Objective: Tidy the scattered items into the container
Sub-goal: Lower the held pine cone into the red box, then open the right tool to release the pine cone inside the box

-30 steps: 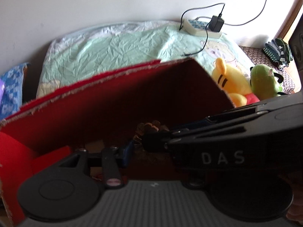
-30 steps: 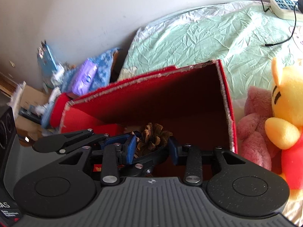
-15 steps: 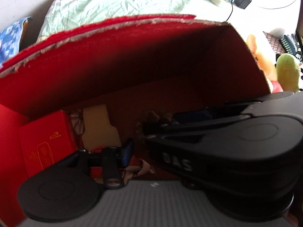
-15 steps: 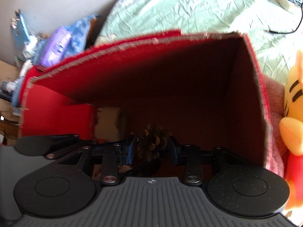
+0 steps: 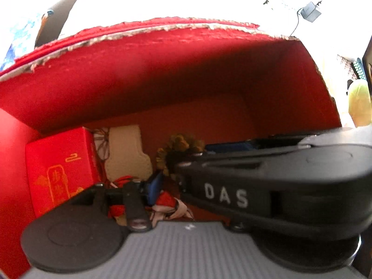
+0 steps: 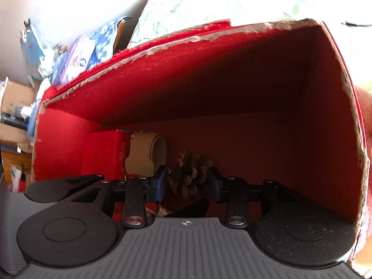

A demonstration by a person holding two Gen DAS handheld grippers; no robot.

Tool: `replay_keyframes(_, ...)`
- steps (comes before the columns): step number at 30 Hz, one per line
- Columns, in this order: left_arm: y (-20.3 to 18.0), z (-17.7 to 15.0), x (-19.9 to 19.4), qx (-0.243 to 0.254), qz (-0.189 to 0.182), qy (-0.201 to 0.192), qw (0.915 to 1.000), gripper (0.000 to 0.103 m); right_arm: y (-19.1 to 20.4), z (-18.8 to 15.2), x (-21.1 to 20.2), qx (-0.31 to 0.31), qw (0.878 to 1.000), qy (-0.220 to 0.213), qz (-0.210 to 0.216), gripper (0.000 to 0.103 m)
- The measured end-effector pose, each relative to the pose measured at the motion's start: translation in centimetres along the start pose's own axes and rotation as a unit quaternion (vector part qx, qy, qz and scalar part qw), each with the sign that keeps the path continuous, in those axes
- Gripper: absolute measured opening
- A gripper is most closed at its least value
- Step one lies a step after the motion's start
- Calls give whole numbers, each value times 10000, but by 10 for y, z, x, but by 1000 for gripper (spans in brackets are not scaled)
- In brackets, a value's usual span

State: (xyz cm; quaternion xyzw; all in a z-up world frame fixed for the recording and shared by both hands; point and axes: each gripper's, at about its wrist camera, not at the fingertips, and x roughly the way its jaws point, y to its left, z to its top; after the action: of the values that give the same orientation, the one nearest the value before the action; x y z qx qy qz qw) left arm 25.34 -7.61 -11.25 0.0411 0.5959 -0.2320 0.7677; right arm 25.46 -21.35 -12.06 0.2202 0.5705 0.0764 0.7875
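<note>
Right gripper (image 6: 187, 182) sits inside the red box (image 6: 209, 88), its two blue-padded fingers closed onto a pine cone (image 6: 189, 174), one pad on each side of it. The cone hangs low in the box; whether it touches the floor cannot be told. Ahead of the fingers the box floor runs bare to the back wall. To the right of the fingers there is open floor up to the right wall, whose torn cardboard edge (image 6: 355, 121) rises well clear of the tool. To the left the room is tight: a cream tape dispenser (image 6: 144, 155) stands just beyond the left finger, and a small red carton (image 6: 100, 155) sits past it against the left wall. Below the left finger lies a red-and-white wrapper (image 6: 153, 209). In the left wrist view, the left gripper (image 5: 162, 181) is also inside the box; only its left blue pad shows, because the black body of the right gripper (image 5: 267, 186) lies across its right side, so its opening cannot be told. The pine cone (image 5: 179, 146) appears just ahead and right of that pad, the carton (image 5: 60, 167) to its far left. The ragged back rim (image 5: 139, 34) stands high above both tools.
</note>
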Motion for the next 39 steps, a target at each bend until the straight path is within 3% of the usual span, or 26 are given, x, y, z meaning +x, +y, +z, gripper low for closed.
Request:
replay_keyframes(4, -2, -6, -6, 37, 78, -158, 9998, 52, 13, -2, -4, -340, 9991, -244, -76, 42)
replay_keyframes(17, -8, -8, -15, 88, 166, -447, 9988, 55, 19, -2, -7, -584, 9963, -623, -63, 41)
replay_keyframes(25, -9, -9, -19, 84, 162, -591, 9981, 59, 20, -3, -9, -584, 9951, -791, -117, 41)
replay_keyframes(27, -9, -10, -21, 119, 276, -667, 9973, 66, 20, -3, -10, -585, 9947, -835, -126, 41)
replay_keyframes(39, -10, -4, -23, 166, 309, -778, 9964, 69, 20, -5, -11, -551, 9940, -929, -142, 41)
